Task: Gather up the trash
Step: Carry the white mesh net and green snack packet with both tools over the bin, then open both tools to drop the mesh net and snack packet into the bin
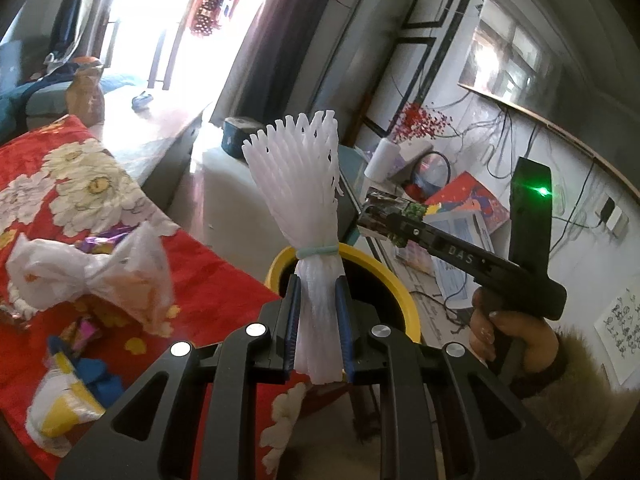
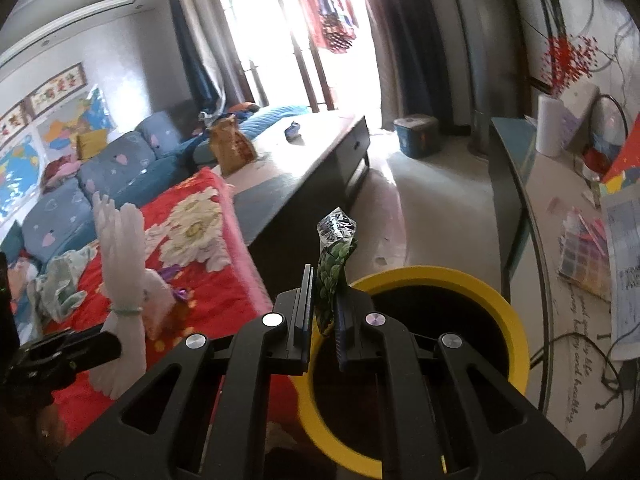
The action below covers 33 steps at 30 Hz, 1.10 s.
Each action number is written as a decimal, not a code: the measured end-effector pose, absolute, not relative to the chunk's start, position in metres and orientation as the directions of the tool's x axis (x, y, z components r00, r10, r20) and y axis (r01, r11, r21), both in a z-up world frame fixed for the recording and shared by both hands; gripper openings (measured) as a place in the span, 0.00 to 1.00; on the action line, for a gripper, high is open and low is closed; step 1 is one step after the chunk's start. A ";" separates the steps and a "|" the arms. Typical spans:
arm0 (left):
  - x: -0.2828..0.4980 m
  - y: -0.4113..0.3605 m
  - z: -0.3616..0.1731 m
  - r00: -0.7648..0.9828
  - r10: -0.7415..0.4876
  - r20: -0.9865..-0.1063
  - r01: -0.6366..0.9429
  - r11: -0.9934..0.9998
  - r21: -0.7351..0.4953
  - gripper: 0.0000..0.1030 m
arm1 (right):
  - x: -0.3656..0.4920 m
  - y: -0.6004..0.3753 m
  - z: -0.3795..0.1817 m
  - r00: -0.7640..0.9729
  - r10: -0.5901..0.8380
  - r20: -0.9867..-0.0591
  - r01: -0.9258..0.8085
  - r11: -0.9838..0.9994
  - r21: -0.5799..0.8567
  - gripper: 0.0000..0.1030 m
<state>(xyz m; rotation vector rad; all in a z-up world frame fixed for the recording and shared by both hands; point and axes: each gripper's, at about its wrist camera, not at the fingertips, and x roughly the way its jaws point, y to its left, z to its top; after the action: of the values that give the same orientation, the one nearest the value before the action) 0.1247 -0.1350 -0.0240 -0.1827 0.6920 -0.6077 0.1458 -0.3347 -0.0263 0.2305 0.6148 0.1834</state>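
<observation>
Left gripper (image 1: pixel 318 304) fingers clamp a white foam net (image 1: pixel 298 184), frame centre, above the yellow-rimmed bin (image 1: pixel 404 296). Right gripper (image 2: pixel 324 304) fingers pinch a green wrapper (image 2: pixel 334 264), centre, at the bin rim's left edge.

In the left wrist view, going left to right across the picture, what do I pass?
White plastic bag on the red floral cloth → white foam net clamped in the left gripper → yellow-rimmed bin → shiny wrapper held by the right gripper → the person's hand.
</observation>
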 end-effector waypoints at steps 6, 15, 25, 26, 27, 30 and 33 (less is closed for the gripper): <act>0.131 -0.160 -0.034 0.569 -0.598 -0.564 0.492 0.798 -0.348 0.17 | 0.151 -0.350 -0.039 0.791 0.209 -0.575 -0.055 0.960 0.274 0.05; 0.148 -0.190 -0.057 0.522 -0.605 -0.601 0.505 0.787 -0.354 0.17 | 0.158 -0.367 -0.059 0.758 0.169 -0.630 0.011 0.963 0.271 0.06; 0.175 -0.222 -0.089 0.482 -0.572 -0.663 0.495 0.803 -0.332 0.17 | 0.164 -0.387 -0.083 0.713 0.158 -0.683 0.069 0.953 0.294 0.06; 0.177 -0.225 -0.092 0.479 -0.571 -0.667 0.498 0.802 -0.329 0.17 | 0.164 -0.388 -0.085 0.711 0.157 -0.686 0.074 0.953 0.294 0.06; 0.179 -0.230 -0.095 0.475 -0.568 -0.672 0.503 0.802 -0.322 0.17 | 0.164 -0.390 -0.087 0.706 0.154 -0.691 0.082 0.952 0.295 0.06; 0.184 -0.238 -0.103 0.463 -0.563 -0.684 0.513 0.800 -0.312 0.17 | 0.166 -0.392 -0.092 0.691 0.160 -0.705 0.092 0.948 0.306 0.06; 0.191 -0.242 -0.111 0.454 -0.557 -0.696 0.511 0.802 -0.309 0.19 | 0.167 -0.392 -0.097 0.679 0.158 -0.717 0.097 0.949 0.301 0.08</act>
<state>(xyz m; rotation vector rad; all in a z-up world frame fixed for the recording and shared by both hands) 0.1910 -0.2422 -0.1107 -0.0578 0.8807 -0.6593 0.1673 -0.3920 -0.0967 0.3291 0.8279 0.0347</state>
